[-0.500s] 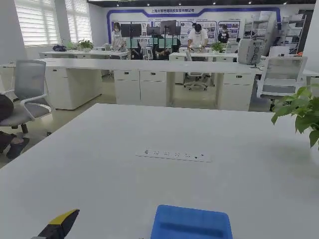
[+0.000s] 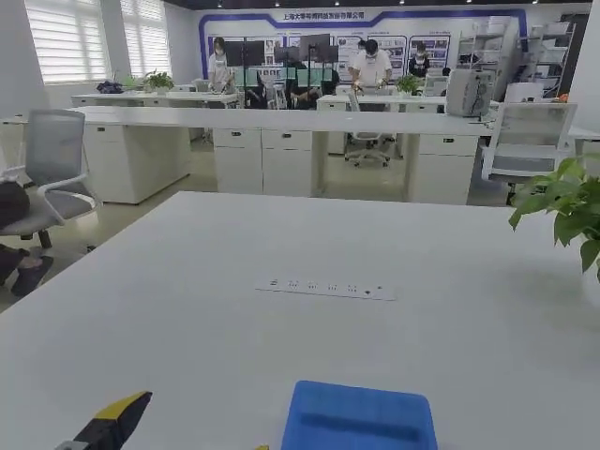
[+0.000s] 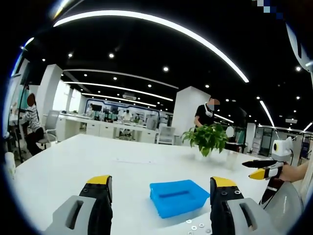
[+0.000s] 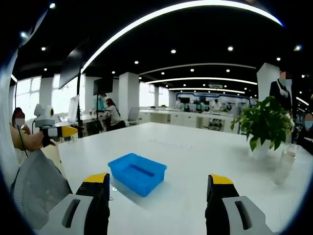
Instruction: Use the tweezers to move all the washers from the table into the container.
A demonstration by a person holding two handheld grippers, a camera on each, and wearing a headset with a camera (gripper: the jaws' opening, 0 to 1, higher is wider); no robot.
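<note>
While the left gripper (image 3: 161, 182) and right gripper (image 4: 159, 179) both hang with jaws spread wide and empty, the washers (image 3: 195, 226) lie loose on the white table (image 3: 98, 161) just beside the blue container (image 3: 178, 196), whose inside looks bare, so the whole transfer, picking up tweezers included, seems left to do.

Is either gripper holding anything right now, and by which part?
Nothing is held. The left gripper and the right gripper are both open, with nothing between their jaws.
</note>
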